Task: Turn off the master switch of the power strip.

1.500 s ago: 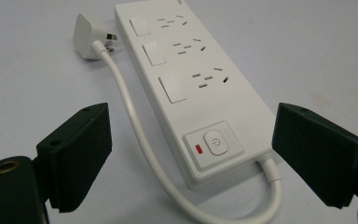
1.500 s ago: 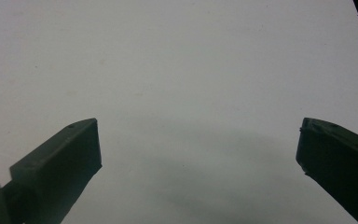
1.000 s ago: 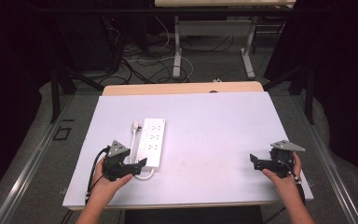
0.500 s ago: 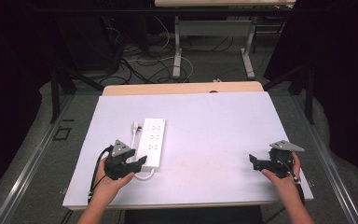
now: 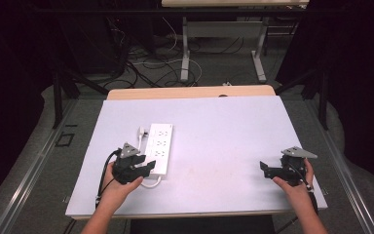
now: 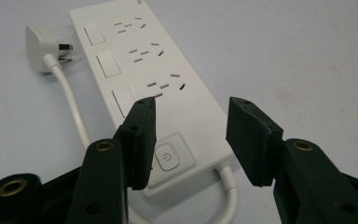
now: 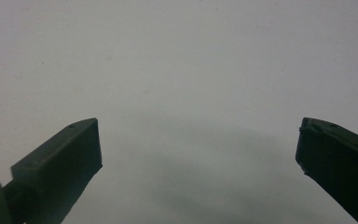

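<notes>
The left gripper has just been closing its jaws, still apart, around the near end of the power strip right in front, likely to grab it.

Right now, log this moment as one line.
left claw: closing, open over power strip near end | right claw: open, empty | plug: loose beside strip

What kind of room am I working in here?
Likely a lab or recording workspace, not a home: a bare white table holding a power strip, loose cables on the floor, and metal desk legs behind.
</notes>
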### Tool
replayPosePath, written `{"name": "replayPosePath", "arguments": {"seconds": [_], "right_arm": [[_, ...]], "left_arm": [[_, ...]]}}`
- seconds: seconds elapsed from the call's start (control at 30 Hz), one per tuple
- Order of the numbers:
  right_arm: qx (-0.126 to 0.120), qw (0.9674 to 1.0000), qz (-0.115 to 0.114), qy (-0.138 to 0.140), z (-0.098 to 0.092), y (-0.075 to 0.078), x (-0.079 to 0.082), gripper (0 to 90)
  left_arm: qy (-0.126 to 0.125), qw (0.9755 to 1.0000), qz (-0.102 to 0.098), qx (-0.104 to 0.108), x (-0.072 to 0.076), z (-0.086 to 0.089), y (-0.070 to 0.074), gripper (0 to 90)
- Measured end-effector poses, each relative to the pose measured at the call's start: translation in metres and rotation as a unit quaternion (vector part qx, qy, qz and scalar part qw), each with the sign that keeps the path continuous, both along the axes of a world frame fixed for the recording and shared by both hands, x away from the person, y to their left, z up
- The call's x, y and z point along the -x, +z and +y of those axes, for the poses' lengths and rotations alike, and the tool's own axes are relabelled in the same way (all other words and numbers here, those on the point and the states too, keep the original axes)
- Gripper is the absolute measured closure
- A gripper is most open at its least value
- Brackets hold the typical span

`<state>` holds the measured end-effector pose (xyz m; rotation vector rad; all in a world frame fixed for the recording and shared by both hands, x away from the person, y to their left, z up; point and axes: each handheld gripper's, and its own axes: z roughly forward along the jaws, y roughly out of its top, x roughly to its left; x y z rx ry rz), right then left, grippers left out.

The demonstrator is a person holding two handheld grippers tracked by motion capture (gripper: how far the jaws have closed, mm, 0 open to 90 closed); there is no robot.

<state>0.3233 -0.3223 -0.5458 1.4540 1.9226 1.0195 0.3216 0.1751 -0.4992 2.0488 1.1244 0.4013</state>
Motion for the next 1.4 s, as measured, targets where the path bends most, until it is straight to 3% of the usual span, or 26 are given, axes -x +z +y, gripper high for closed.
{"name": "replayPosePath", "arguments": {"seconds": [0.1, 0.23, 0.27, 0.5, 0.87, 1.2, 1.3, 1.4], "right_arm": [[-0.001, 1.0, 0.001, 0.0, 0.0, 0.0, 0.0, 0.0], [-0.001, 1.0, -0.001, 0.001, 0.0, 0.0, 0.0, 0.0], [-0.001, 1.0, -0.001, 0.0, 0.0, 0.0, 0.0, 0.0], [-0.003, 1.0, 0.001, -0.002, -0.001, 0.0, 0.0, 0.0], [-0.001, 1.0, 0.0, 0.0, -0.001, -0.001, 0.0, 0.0], [0.0, 1.0, 0.0, 0.0, -0.001, -0.001, 0.0, 0.0], [0.0, 1.0, 0.0, -0.004, 0.0, -0.001, 0.0, 0.0], [0.002, 1.0, 0.0, 0.0, 0.0, -0.001, 0.0, 0.0]], "left_arm": [[0.004, 1.0, -0.002, -0.001, -0.002, -0.003, 0.002, 55.5], [0.009, 0.9999, 0.008, 0.011, -0.005, -0.009, 0.005, 58.6], [0.007, 0.9999, 0.008, 0.004, -0.006, -0.009, 0.007, 58.6], [0.006, 0.9998, 0.018, 0.006, -0.013, -0.017, 0.01, 66.7], [0.023, 0.9991, 0.034, -0.004, -0.021, -0.021, 0.015, 77.5], [0.047, 0.9971, 0.06, -0.011, -0.029, -0.019, 0.014, 88.8], [0.052, 0.9956, 0.077, -0.011, -0.031, -0.018, 0.014, 90.0], [0.06, 0.9948, 0.082, -0.011, -0.032, -0.017, 0.01, 90.0]]}}
